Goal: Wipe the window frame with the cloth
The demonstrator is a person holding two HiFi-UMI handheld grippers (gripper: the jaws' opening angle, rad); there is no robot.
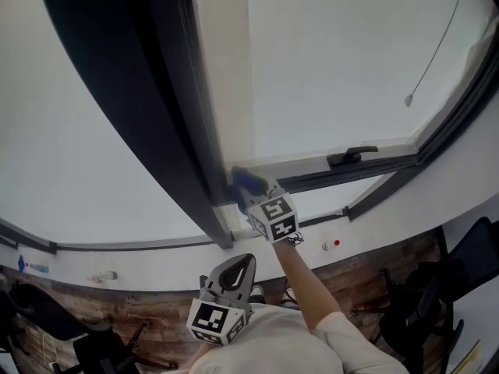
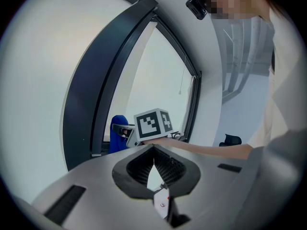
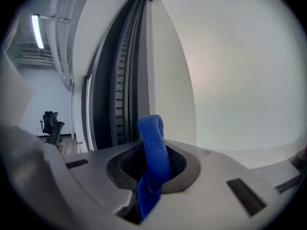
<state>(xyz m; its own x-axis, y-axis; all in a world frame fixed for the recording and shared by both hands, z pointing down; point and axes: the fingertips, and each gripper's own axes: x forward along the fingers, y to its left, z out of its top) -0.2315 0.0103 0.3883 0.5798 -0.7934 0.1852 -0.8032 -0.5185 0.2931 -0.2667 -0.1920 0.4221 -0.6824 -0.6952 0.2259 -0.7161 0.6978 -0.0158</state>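
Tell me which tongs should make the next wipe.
Right. The right tongs are shut on the blue cloth at the window frame; the left tongs hang back, shut and empty.

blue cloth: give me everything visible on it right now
The blue cloth looks like ribbed, towel-like fabric folded into a narrow band. The right gripper is shut on it: the band stands upright between the jaws, its rounded fold poking past the tips and a tail hanging below. It is held at the window frame, low down beside the dark upright; whether it actually presses the frame is unclear.
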